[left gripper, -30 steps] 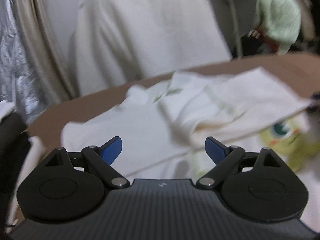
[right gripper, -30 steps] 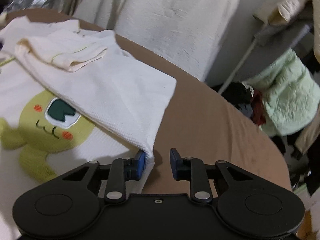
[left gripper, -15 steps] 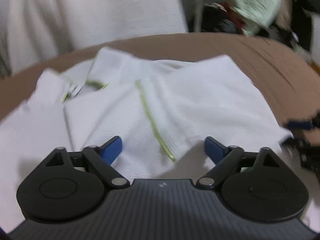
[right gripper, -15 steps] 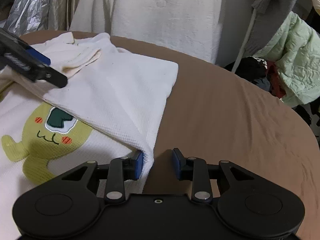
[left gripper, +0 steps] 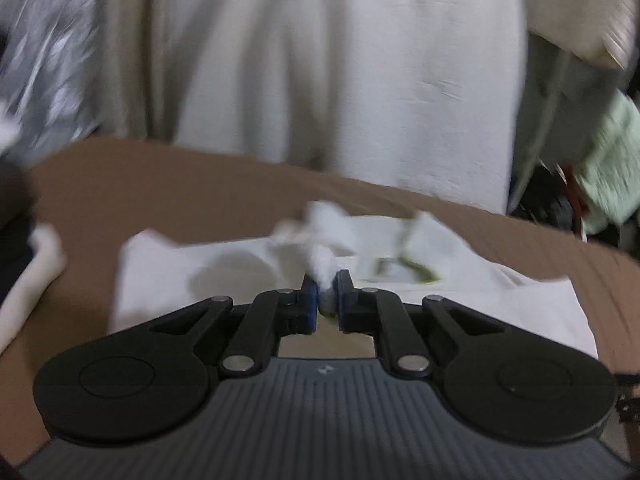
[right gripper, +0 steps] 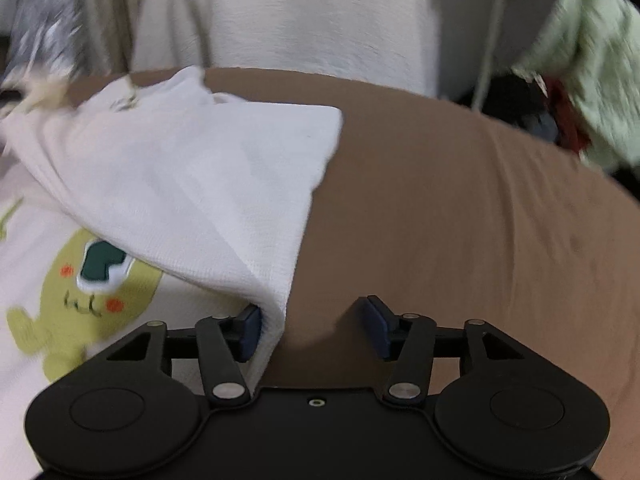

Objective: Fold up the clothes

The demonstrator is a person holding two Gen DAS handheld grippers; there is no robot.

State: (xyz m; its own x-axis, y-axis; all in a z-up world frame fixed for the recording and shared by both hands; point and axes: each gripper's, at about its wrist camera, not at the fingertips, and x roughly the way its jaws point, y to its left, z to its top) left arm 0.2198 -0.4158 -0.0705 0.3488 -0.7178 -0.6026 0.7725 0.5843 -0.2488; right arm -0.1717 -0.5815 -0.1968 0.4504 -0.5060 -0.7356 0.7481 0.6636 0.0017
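The shirt [right gripper: 192, 184] lies on the brown counter [right gripper: 460, 200], its right side folded over the frog print [right gripper: 80, 292]. The left gripper [left gripper: 326, 296] pinches a bunch of shirt fabric, probably to carry the next fold. The right gripper [right gripper: 312, 332] gapes open beside the folded edge, holding nothing

Shirt [right gripper: 192, 168] on table [right gripper: 460, 208]; jacket [right gripper: 592, 52] behind, right.

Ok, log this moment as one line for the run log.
step: fold shirt | left gripper: shut on white shirt | right gripper: open, folded edge beside left jaw | surface: brown table
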